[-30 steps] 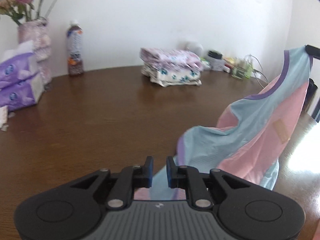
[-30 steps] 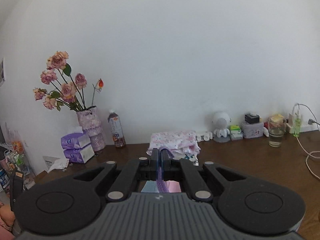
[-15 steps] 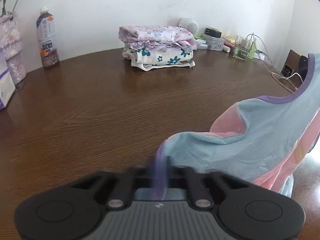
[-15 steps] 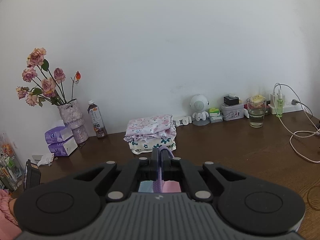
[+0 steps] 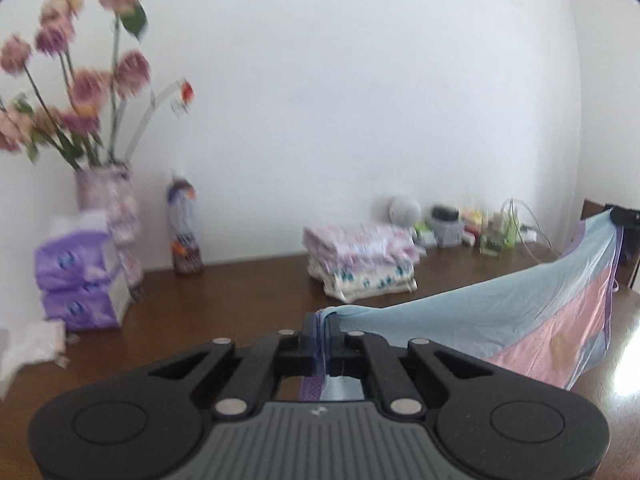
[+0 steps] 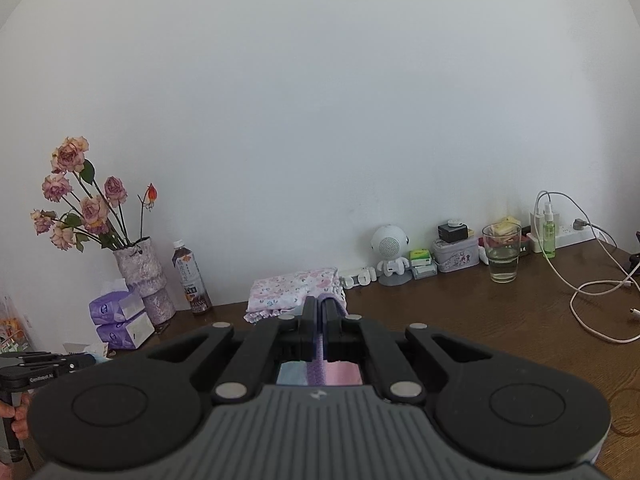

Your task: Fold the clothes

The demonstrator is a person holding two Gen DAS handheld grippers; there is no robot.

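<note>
Brown wooden bench [image 5: 248,292], white wall behind, folded floral stack [image 5: 360,256] at centre. Left gripper [image 5: 325,334] and right gripper [image 6: 318,322], jaws closed, each pinch the purple trim of the blue-and-pink garment [image 5: 500,320], which hangs stretched across the lower right. Keep tension even and corners level before lowering it flat.

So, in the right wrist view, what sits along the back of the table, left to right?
Tissue packs → vase of roses → tea bottle → folded clothes stack → white robot figure → tin → glass → green spray bottle.
</note>
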